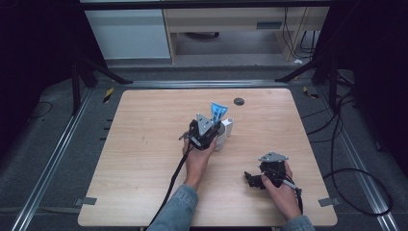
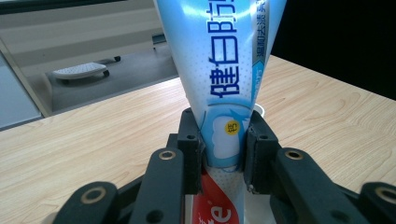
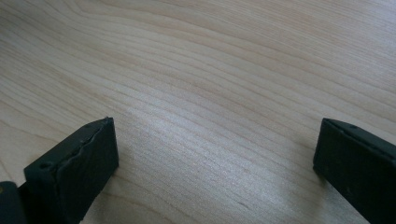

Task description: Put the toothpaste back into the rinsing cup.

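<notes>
Left gripper (image 1: 210, 126), mid-table, jaws clamped on the tube (image 2: 219, 79). The tube stands upright, long axis vertical, flat crimped end fanning upward. It's pale blue with dark blue lettering, a yellow dot, and red below the pads, which pinch its narrow lower part. Over to the right gripper (image 1: 251, 179): jaws spread wide above bare table (image 3: 210, 70), well apart from the tube.

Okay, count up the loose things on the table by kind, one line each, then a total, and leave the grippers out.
Toothpaste tube, blue and white with a red lower part, clamped in the left gripper: 1
White cup, beside the tube: 1
White cylinder, just behind the cup: 1
Total: 3
The dark round spot on the table is set into the top, so it is not counted.
</notes>
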Motion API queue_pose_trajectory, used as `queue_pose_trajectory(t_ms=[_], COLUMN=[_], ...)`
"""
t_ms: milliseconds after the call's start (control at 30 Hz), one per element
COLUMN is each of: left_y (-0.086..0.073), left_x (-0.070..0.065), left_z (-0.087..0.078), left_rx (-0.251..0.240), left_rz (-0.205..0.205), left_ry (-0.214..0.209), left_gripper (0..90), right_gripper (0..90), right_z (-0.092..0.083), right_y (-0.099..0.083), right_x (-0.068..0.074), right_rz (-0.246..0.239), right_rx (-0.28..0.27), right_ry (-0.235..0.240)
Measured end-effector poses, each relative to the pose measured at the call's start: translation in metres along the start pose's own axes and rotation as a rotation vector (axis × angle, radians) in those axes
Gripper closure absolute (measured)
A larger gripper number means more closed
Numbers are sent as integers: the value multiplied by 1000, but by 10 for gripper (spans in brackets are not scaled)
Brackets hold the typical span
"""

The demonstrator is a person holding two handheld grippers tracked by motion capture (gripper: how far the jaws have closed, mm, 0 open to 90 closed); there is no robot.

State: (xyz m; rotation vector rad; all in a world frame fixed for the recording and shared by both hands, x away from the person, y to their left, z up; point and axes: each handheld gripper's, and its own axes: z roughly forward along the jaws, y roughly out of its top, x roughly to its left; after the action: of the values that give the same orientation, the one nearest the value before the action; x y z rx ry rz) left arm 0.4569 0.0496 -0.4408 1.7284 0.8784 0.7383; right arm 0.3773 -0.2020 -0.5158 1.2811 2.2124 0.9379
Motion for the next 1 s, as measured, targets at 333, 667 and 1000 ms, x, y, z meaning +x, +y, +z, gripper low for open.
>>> queue_pose_trajectory(t_ms=[333, 667, 1000], left_y=[2, 8, 10], left_x=[-2, -3, -6], left_z=[2, 7, 10], left_rx=[10, 54, 76], left_rz=[-3, -32, -29], left_ry=[-1, -10, 6], left_gripper=[706, 688, 688], right_gripper=[3, 3, 3], right_z=[0, 0, 0], right_y=[0, 0, 0], right_x=[0, 0, 0], right_rz=[0, 2, 1], right_rx=[0, 1, 1], right_ry=[0, 1, 0])
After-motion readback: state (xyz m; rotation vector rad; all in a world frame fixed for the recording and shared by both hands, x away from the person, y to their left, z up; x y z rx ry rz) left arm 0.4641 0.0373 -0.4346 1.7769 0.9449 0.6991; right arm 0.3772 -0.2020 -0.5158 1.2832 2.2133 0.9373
